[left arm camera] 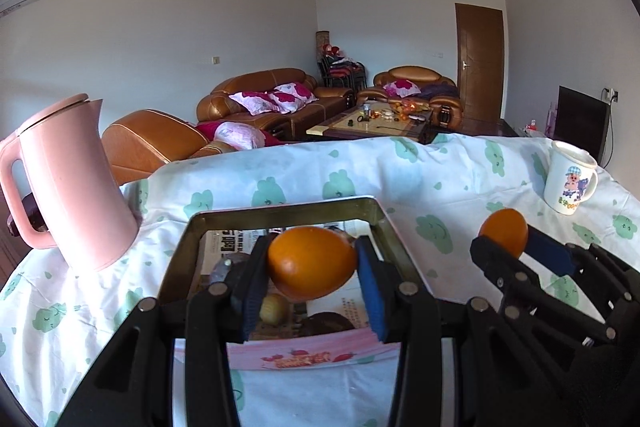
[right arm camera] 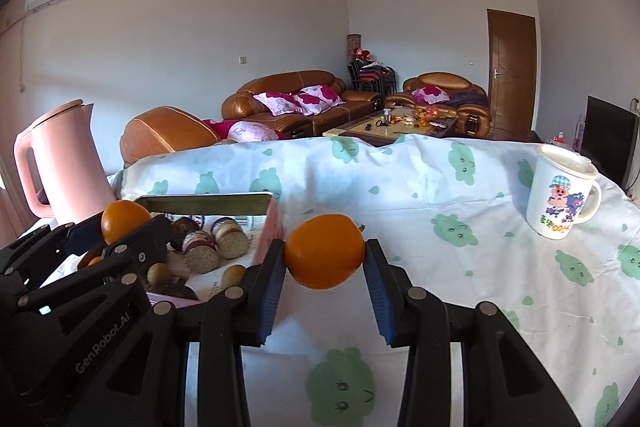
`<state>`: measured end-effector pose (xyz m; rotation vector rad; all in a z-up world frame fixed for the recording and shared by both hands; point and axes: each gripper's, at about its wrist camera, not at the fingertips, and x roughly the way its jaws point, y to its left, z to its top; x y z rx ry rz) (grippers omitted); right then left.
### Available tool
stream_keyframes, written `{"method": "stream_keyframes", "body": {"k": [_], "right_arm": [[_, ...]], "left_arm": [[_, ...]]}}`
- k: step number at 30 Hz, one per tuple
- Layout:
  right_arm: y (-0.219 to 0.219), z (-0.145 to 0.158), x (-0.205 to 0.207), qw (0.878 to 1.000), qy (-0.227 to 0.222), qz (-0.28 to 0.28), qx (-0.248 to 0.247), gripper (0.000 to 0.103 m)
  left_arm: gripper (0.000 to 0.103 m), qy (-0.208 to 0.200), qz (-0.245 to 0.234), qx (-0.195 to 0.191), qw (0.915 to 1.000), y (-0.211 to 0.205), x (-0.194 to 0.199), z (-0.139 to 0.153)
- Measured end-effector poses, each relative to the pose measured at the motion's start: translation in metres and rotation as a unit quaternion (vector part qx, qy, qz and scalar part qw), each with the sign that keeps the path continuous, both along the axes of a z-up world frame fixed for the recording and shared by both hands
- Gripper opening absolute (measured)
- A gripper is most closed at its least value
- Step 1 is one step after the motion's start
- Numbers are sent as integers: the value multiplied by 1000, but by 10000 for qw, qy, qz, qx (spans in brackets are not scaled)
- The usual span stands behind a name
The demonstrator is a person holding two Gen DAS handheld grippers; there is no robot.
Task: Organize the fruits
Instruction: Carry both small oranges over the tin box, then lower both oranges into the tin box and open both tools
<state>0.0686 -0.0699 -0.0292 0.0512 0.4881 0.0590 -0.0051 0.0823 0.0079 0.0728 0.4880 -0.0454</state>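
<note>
Oranges are held in both grippers. A smooth, round orange (left arm camera: 311,263) is clamped between the blue ribbed pads of the left gripper (left arm camera: 312,267), raised above the open rectangular metal tin (left arm camera: 280,213). A second orange (right arm camera: 325,251), glossy and slightly oval, is gripped by the jaws of the right gripper (right arm camera: 325,255) over the cloth just to the right of the tin, which is seen there with pink printed sides. The tin is lined with printed paper, and within it several dark round fruits with pale, grainy cut faces (right arm camera: 204,253) and small yellow-green fruits (right arm camera: 233,275) are seen. The desk is covered by a wrinkled white cloth (right arm camera: 420,227) printed with green cloud shapes. A matte pink plastic kettle (left arm camera: 76,183) with a loop handle is stood to the left of the tin, and a white lidded mug (right arm camera: 562,197) bearing a cartoon pig is stood well apart on the right.
</note>
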Motion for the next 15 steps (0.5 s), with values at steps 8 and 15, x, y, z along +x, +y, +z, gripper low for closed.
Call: {"method": "stream_keyframes", "body": {"k": [8, 15], "right_arm": [[48, 1, 13, 9993, -27, 373, 29, 42], [73, 6, 30, 9986, -165, 505, 21, 42]], "left_arm": [[44, -39, 408, -94, 9991, 43, 10, 4], [44, 23, 702, -178, 9974, 65, 21, 2]]}}
